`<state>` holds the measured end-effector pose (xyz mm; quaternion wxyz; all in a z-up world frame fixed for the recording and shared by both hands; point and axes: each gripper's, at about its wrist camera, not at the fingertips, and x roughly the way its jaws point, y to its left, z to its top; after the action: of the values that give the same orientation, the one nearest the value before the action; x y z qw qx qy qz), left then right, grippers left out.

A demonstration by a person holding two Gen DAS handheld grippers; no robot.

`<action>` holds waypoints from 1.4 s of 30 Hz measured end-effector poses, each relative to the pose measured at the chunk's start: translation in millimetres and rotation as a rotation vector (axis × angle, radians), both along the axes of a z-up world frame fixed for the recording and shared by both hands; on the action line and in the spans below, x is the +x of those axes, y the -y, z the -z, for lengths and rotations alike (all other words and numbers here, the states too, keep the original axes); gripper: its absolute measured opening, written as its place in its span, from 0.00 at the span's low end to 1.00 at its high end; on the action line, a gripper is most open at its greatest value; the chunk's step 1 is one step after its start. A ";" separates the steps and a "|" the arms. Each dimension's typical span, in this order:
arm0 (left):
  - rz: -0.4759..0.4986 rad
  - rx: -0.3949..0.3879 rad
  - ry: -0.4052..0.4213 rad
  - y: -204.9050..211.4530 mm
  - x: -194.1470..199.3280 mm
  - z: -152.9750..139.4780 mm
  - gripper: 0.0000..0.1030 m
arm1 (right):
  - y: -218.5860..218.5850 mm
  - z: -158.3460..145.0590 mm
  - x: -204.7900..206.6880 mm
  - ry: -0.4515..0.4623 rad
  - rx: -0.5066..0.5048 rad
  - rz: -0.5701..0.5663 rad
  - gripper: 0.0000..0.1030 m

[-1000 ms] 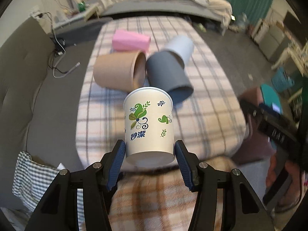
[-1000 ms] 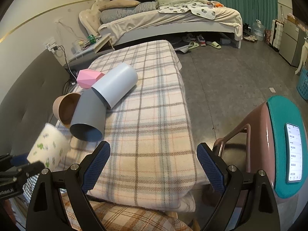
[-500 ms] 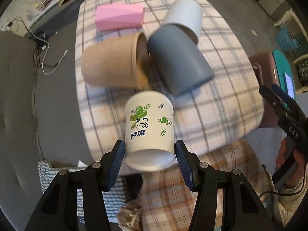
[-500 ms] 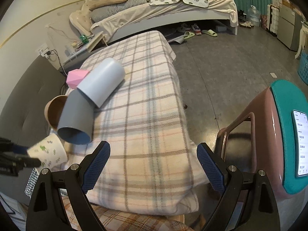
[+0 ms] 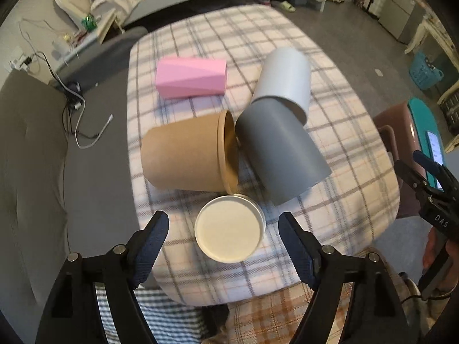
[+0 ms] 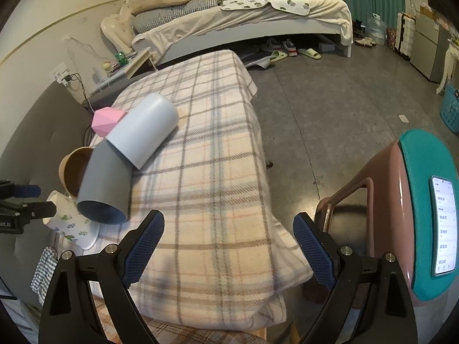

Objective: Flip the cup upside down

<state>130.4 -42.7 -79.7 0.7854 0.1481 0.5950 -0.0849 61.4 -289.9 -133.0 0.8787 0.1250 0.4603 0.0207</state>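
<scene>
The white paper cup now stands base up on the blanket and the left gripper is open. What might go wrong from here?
1. The white paper cup with leaf print stands base up on a soft plaid blanket near its front edge, so it may tip or slide off.
2. The brown paper cup and dark grey tube lie on their sides right behind it; a roll could knock it.
3. The open left gripper flanks the cup; a crooked withdrawal might clip it.

White letters "DAS" stand on the right claw [image 5: 424, 169] body, at four o'clock in the left wrist view. The phone [image 6: 443, 226] screen's lines are too small to read.
</scene>
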 end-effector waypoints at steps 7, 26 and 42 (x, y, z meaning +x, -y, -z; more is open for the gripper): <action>-0.022 -0.074 0.148 -13.1 -30.4 -39.1 0.80 | -16.5 -38.7 -18.7 0.072 -0.045 -0.015 0.89; -0.181 -0.236 0.692 -71.8 -163.4 -99.5 0.92 | -104.0 -115.0 -102.6 0.278 -0.135 -0.116 0.89; -0.217 -0.205 0.767 -79.6 -204.4 -75.2 0.94 | -110.0 -92.5 -140.7 0.323 -0.139 -0.012 1.00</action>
<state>-74.0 36.9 -4.5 0.9653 0.0264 0.2599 0.0007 -79.3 -179.9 -40.6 0.9475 0.0562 0.3144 0.0141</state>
